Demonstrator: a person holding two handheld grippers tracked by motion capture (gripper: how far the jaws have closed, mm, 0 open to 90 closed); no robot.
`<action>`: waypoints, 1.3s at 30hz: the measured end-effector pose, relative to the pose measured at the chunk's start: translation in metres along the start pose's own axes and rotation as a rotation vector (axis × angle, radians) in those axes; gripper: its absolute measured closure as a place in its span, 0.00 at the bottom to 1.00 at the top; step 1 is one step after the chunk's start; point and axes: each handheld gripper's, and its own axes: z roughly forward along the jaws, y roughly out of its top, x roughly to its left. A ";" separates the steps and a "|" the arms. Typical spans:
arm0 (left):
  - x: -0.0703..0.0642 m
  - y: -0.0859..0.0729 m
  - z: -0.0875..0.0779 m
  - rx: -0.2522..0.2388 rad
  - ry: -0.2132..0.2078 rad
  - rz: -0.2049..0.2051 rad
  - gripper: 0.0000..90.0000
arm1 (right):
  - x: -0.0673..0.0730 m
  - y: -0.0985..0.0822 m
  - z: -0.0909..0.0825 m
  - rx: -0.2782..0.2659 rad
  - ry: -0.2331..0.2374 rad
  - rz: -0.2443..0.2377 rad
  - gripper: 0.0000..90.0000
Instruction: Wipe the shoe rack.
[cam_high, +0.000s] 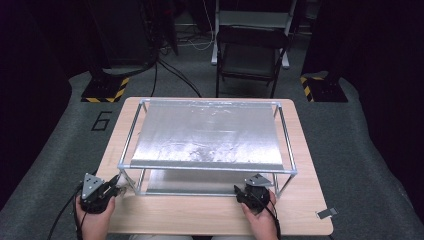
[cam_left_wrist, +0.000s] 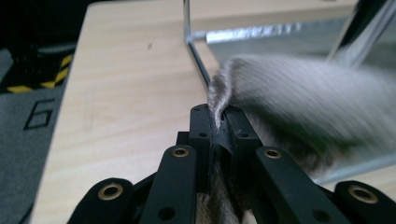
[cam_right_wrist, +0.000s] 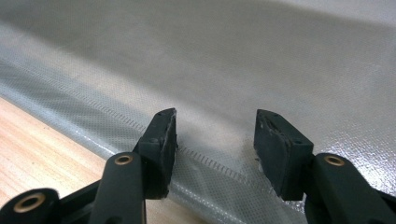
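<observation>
A metal rod frame (cam_high: 207, 166) stands on the wooden table (cam_high: 200, 216), with a silver-grey cloth (cam_high: 207, 135) stretched across its top and another sheet (cam_high: 190, 181) lying under it. My left gripper (cam_high: 117, 188) is at the frame's near left corner. In the left gripper view it (cam_left_wrist: 218, 125) is shut on a pinched fold of grey cloth (cam_left_wrist: 299, 88), which runs off blurred to the right. My right gripper (cam_high: 245, 190) is at the near right. In the right gripper view it (cam_right_wrist: 217, 140) stands open over the stitched hem of the silver sheet (cam_right_wrist: 261, 70), its pads apart from it.
A dark folding chair (cam_high: 250, 55) stands behind the table. Yellow-and-black striped stand bases (cam_high: 105, 91) (cam_high: 320, 88) sit on the grey floor at both far corners. A small grey tag (cam_high: 326, 213) lies by the table's near right corner. Bare wood (cam_left_wrist: 130, 84) lies left of the frame.
</observation>
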 end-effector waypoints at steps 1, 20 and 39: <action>0.000 0.007 -0.004 -0.020 -0.005 0.008 0.92 | 0.000 0.000 0.000 0.000 0.000 0.000 0.54; 0.001 -0.020 0.020 0.059 -0.064 -0.023 0.93 | 0.000 0.000 0.000 0.011 -0.003 -0.010 0.54; 0.000 0.013 -0.006 -0.020 -0.079 -0.011 0.93 | 0.000 0.000 0.000 0.011 -0.003 -0.009 0.54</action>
